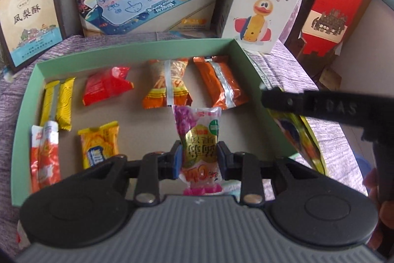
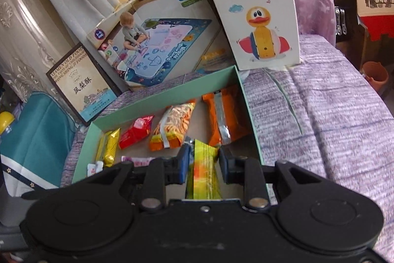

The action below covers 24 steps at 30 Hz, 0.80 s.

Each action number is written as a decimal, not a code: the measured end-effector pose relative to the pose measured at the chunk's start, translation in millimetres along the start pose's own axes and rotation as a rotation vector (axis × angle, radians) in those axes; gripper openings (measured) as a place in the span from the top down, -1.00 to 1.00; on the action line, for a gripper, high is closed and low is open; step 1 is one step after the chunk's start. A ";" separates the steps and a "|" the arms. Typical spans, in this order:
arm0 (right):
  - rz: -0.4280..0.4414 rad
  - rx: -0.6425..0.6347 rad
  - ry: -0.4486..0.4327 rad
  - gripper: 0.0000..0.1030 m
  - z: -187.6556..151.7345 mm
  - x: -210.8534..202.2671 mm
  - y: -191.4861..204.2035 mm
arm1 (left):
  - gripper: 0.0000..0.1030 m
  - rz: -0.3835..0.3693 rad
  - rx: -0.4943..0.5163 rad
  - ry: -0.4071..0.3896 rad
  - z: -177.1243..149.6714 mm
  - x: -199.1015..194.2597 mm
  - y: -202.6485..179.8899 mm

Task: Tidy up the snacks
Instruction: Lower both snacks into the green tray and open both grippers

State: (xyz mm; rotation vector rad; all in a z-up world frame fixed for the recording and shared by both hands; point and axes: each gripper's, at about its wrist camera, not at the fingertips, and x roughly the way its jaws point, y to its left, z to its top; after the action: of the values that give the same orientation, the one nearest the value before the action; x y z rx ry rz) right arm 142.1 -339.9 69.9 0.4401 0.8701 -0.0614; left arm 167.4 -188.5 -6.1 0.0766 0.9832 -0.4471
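Tray: shallow green box [image 1: 138, 51] lying on the purple bedspread [image 2: 320, 127], already part filled.
Back row, placed: yellow packet [image 1: 59, 105], red packet [image 1: 106, 88], striped orange chip bag [image 1: 170, 83], orange foil packet [image 1: 219, 83], laid side by side and slightly apart.
Front row, placed: red-and-white sachet [image 1: 44, 154] and yellow cracker packet [image 1: 99, 144] at the near left.
Left gripper [image 1: 199, 159]: clamped on a clear pouch with purple and gold print [image 1: 199, 139], held over the tray's middle front, just short of the chip bag.
Right gripper [image 2: 204, 164]: closed on a yellow-green wrapper [image 2: 202, 174], poised above the tray's near right corner, in front of the orange foil packet.
Progress: well along, judging by six packets down and two more in the jaws.
Left to do: setting both held snacks into the open front-row space; nothing loose showing on the bedspread, though areas outside both views unknown.
Backdrop: toy boxes and a pastry box [image 1: 27, 14] propped behind the tray, apparently not part of the sorting.
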 end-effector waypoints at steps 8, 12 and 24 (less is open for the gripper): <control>-0.056 -0.018 0.016 0.45 12.6 42.6 -5.5 | 0.43 -0.016 -0.015 0.050 11.9 43.1 -5.3; -0.045 -0.003 -0.009 -0.57 9.7 31.4 -9.0 | 0.07 -0.032 -0.004 0.059 10.6 51.2 -12.0; -0.024 0.027 -0.022 -1.00 -2.5 -16.5 -17.5 | -0.95 0.016 0.000 0.015 -3.6 12.3 -3.7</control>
State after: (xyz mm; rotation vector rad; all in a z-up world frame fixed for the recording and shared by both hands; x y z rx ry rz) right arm 125.6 -356.8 74.8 0.4535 0.8537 -0.1003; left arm 168.9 -194.9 -17.6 0.0879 0.9970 -0.4325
